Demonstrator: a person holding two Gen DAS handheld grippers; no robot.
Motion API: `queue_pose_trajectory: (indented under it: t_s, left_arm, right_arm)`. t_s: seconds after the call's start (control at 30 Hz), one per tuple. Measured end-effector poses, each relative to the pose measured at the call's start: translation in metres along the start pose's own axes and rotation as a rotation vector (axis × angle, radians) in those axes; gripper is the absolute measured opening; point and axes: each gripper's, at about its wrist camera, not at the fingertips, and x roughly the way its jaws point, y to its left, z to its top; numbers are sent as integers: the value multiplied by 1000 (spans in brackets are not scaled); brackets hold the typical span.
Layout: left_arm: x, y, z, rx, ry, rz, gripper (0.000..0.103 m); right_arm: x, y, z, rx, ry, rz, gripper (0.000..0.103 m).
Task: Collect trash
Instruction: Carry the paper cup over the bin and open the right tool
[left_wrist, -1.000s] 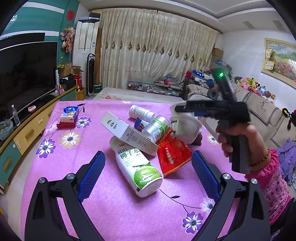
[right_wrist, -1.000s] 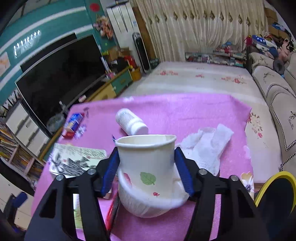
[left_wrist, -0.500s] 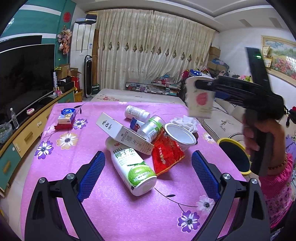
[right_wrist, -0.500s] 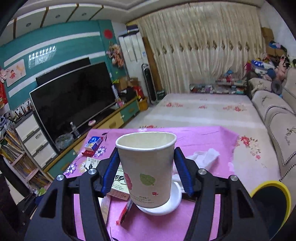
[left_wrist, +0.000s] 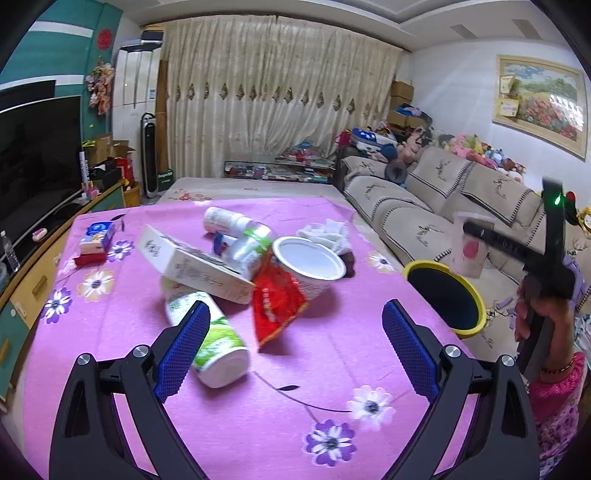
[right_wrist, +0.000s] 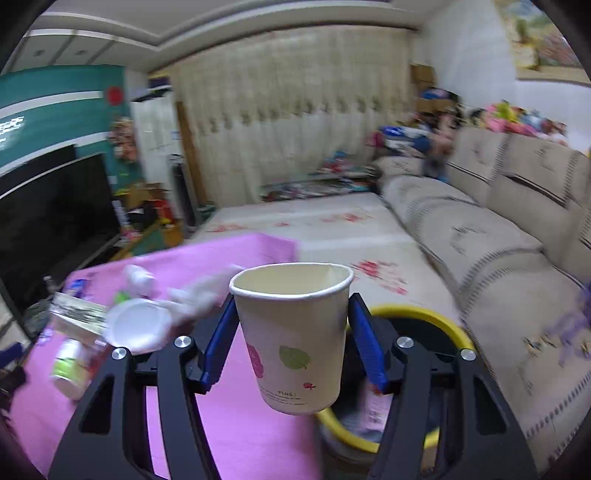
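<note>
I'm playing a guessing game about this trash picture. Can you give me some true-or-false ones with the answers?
1. The right gripper is holding a paper cup. True.
2. The left gripper is holding the green and white bottle. False: it is open and holds nothing; the bottle lies on the pink tablecloth.
3. The bin has a yellow rim. True.
4. The paper cup is full of juice. False: it looks empty inside.
5. The red wrapper is already in the bin. False: it lies on the tablecloth beside a white bowl.
</note>
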Motion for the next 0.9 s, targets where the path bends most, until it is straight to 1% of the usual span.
queue_pose_trajectory:
  t_s: [0.1,0.23,0.37,0.53,0.63,0.9]
  left_arm:
    - [4,-11,0,13,9,-11,93]
    - [8,-27,3,34,16,-23,93]
    - [11,-43,4,65,24,-25,93]
    - [18,-52,4,84,36,-28,93]
    - [22,-54,4,86,48,-30,93]
    - [32,-55,3,90,66,-36,93]
  right_arm:
    - [13,-31,-19,34,41,-59,58]
    - [32,-63,-40,59,78,-119,58]
    - [51,-84,-53,83,109,-145,58]
    - [72,-99,-59,106,136,-158,60]
    - [76,-104,-62,112,141,-161,62]
    - [74,-98,-58,111,136,-154,65]
